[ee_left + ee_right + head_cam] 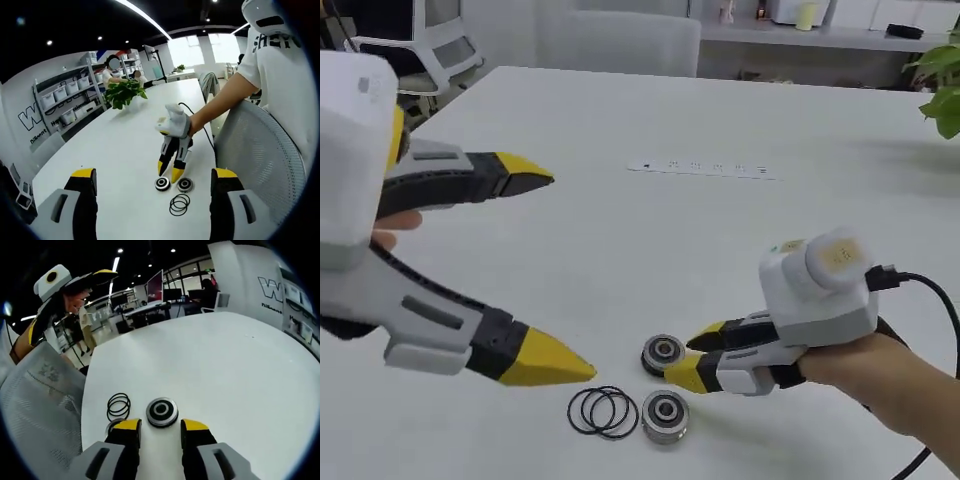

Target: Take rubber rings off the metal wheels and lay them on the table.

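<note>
Rings (603, 411): small pile lies loose on the surface (720, 240), just beside near wheel (666, 415); far wheel (663, 353) sits just behind.

Risks: the wheels are round & free, so a nudge from the R tongs (682, 358) could roll one into the pile & scatter it. A thin ring could also slip off the yellow tips if pinched off-centre.

R tongs are low, jaws a little apart, nothing held. Far wheel is just ahead of the tips, rings off to one side. L tongs (570, 275) are raised, wide open, empty, well apart from the rings.
</note>
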